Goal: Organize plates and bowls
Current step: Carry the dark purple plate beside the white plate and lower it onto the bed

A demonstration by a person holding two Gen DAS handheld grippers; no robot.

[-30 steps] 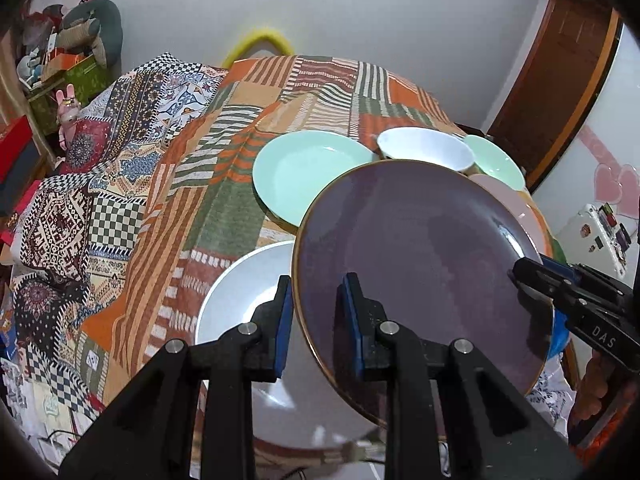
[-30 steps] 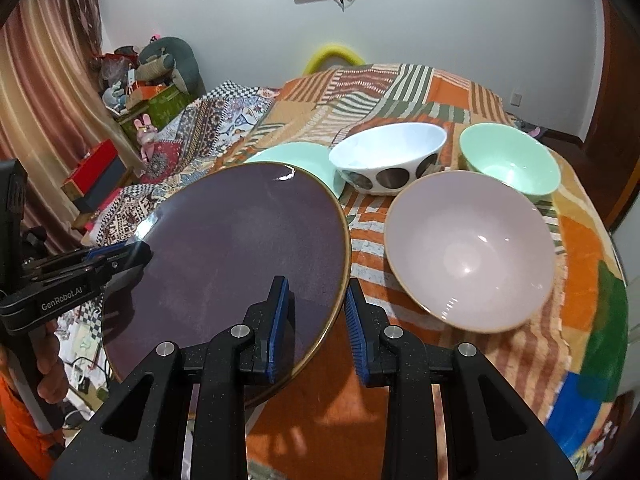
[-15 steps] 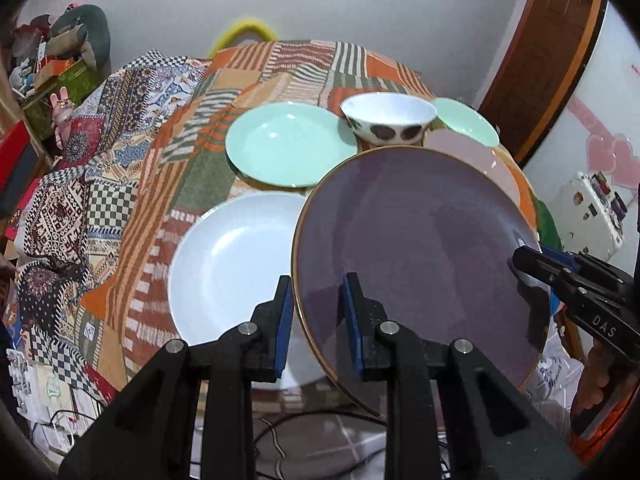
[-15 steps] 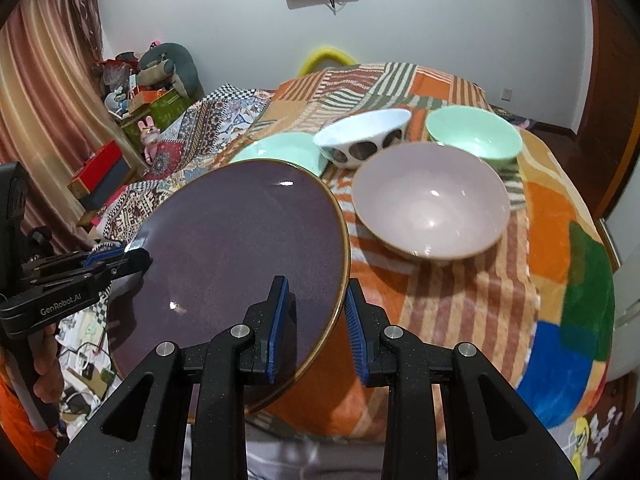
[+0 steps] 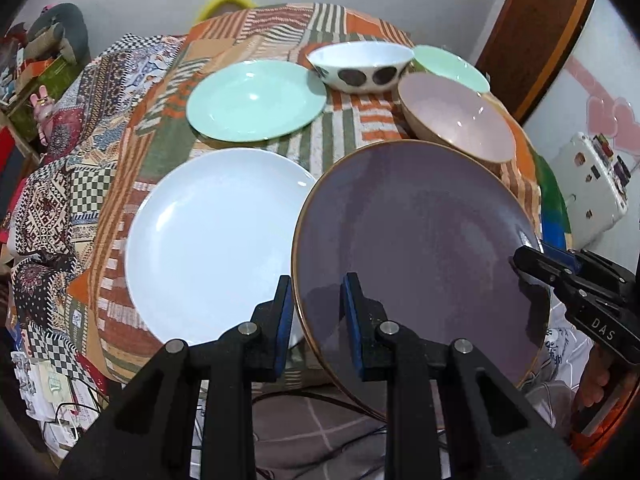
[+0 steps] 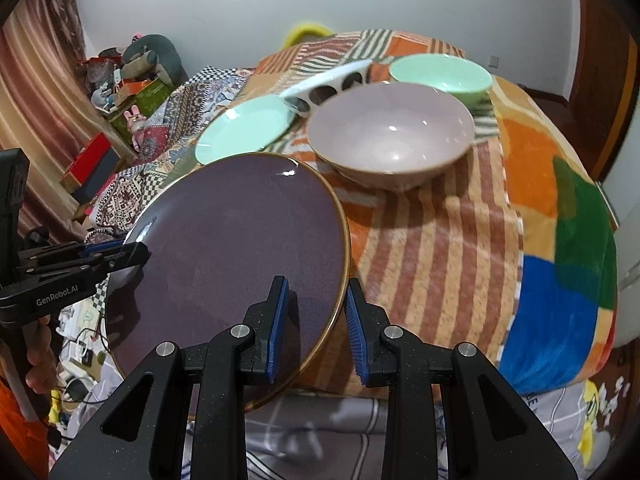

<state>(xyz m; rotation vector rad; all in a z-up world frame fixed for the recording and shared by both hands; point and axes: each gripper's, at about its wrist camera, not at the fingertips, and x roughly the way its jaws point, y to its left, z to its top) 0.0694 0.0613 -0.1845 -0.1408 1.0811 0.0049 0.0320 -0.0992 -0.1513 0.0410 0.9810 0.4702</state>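
i've pulled the purple plate [image 5: 416,248] back past the desk [image 6: 460,232] edge, my left fingers [image 5: 316,312] and right fingers [image 6: 314,320] each clamping its rim, the white plate [image 5: 216,256] now fully showing on the patchwork cloth [image 5: 116,128] before a pale wall [image 6: 200,4].

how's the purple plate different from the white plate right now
The purple plate is dark with a thin gold rim; the white plate is plain and pale, with no coloured edge. The purple plate is gripped at opposite edges by the left gripper and the right gripper, partly past the table edge; the white plate lies flat on the patchwork cloth, ungripped. Both are round, shallow, empty and similar in size.
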